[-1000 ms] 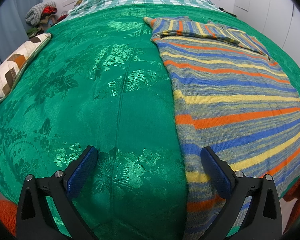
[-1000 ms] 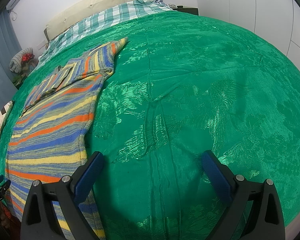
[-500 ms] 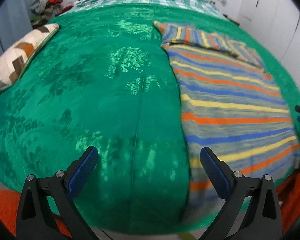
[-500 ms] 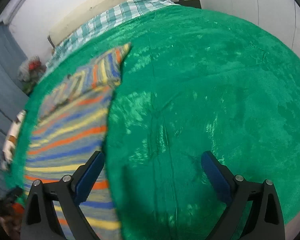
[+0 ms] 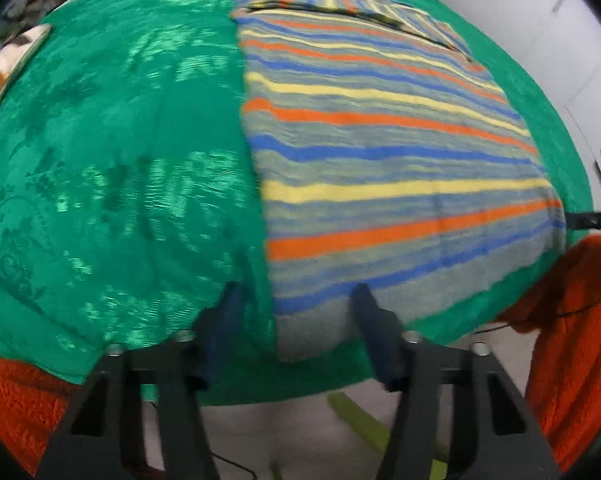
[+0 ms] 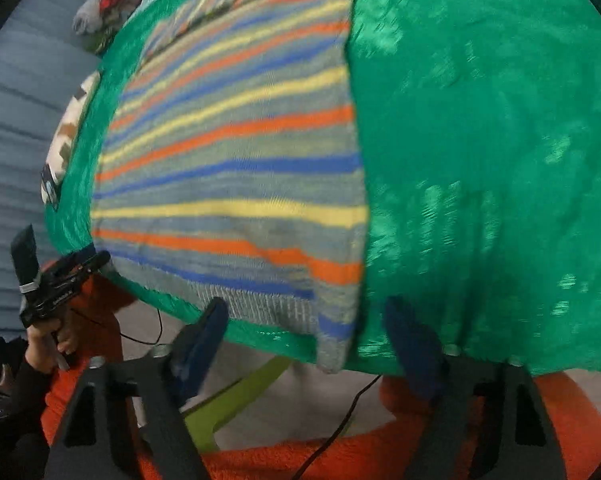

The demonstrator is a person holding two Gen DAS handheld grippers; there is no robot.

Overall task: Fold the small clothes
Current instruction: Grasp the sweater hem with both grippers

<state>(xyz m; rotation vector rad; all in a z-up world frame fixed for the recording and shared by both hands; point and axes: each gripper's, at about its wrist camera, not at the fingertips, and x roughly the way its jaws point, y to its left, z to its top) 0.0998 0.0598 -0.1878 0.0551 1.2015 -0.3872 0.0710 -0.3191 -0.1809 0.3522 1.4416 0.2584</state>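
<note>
The striped sweater (image 5: 380,160) lies flat on the green bedspread (image 5: 120,160), its grey hem at the bed's near edge. The left claw (image 5: 296,312) is closing with the hem's left corner, at 6 o'clock, between its jaws, pads not yet pressing. The right claw (image 6: 304,332) is closing astride the hem's right corner, not yet gripping.

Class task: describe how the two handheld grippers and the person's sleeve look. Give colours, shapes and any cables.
Each gripper, left and right, has two black angular arms with triangular cut-outs and silver screws, tipped by dark blue ribbed pads. In the right wrist view, the left one's black body carries a grey band and small white lettering. The sleeve is black. A thin black cable trails below.
</note>
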